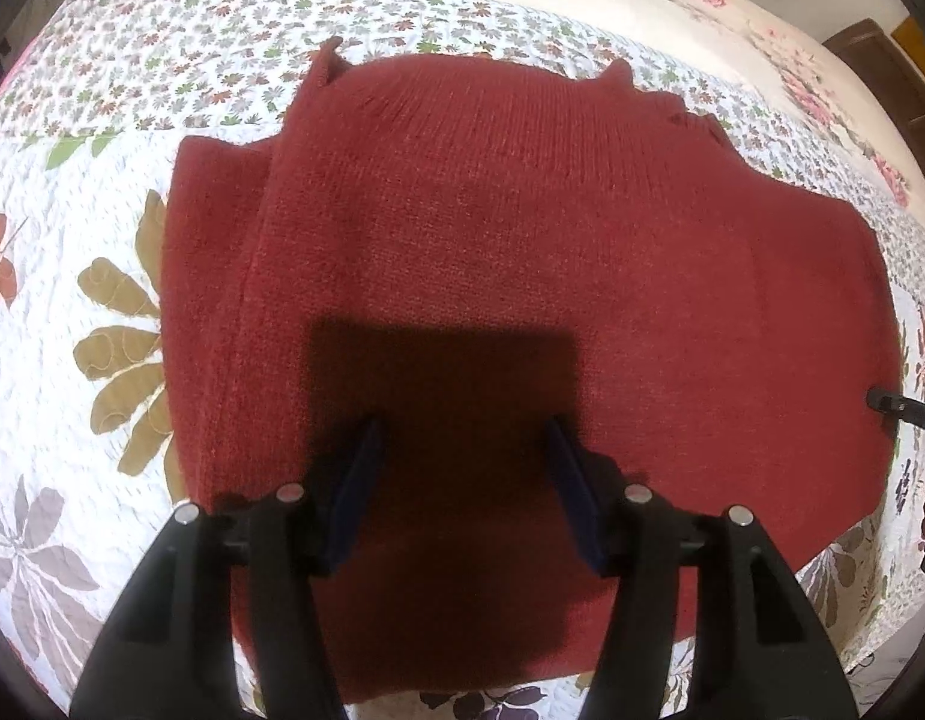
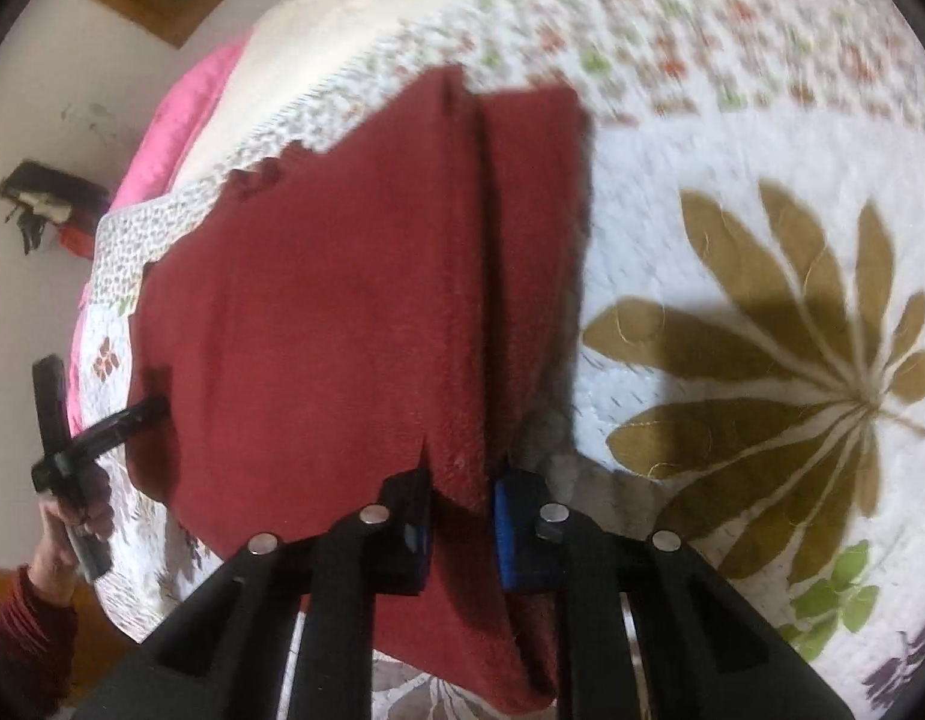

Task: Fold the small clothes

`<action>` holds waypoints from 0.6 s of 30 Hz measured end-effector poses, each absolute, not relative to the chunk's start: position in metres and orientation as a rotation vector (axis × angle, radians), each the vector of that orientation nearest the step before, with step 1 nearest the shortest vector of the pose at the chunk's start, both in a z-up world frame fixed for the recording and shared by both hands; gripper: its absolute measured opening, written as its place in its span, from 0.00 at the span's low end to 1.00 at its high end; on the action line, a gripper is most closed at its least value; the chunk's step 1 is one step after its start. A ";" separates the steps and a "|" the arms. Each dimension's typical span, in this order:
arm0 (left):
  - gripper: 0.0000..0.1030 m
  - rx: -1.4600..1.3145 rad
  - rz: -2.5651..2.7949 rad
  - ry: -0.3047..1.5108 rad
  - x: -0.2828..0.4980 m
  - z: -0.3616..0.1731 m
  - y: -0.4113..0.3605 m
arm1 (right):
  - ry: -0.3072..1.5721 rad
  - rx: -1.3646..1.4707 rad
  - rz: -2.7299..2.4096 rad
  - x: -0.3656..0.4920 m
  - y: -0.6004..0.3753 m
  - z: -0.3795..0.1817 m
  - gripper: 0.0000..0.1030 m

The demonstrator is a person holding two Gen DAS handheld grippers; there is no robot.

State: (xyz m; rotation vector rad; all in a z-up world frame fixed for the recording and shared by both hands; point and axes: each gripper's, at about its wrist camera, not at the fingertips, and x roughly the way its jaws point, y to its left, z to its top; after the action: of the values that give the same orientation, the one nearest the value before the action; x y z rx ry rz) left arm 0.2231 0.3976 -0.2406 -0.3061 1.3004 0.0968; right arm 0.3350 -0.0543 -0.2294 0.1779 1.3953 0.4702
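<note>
A dark red knit sweater lies spread on a floral quilt, with one side flap folded along its left side. My left gripper hovers open above the sweater's near part, casting a square shadow on it, with nothing between its blue pads. In the right wrist view, a raised fold of the sweater runs between the blue pads of my right gripper, which is shut on it. The right gripper's tip shows at the sweater's right edge. The left gripper shows at the sweater's far edge, held by a hand.
The quilt covers a bed and has large leaf patterns. A pink blanket lies at the bed's far end. Dark wooden furniture stands beyond the bed. Dark and red items hang on the wall.
</note>
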 end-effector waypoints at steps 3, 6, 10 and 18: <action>0.55 -0.307 0.091 1.302 0.219 -0.240 0.402 | 1.419 0.129 0.423 0.337 -0.049 -0.239 0.15; 0.55 -0.300 0.088 1.303 0.220 -0.242 0.402 | 1.436 0.140 0.391 0.340 -0.048 -0.251 0.15; 0.57 -0.306 0.074 1.299 0.221 -0.246 0.403 | 1.437 0.149 0.378 0.340 -0.050 -0.256 0.15; 0.57 -0.294 0.070 1.297 0.224 -0.251 0.400 | 1.443 0.163 0.345 0.341 -0.054 -0.264 0.17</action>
State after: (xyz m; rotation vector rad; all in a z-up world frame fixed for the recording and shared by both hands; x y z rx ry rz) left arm 0.2243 0.3996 -0.2513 -0.2945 1.2973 0.0698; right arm 0.3409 -0.0540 -0.2635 0.1635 1.4429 0.3455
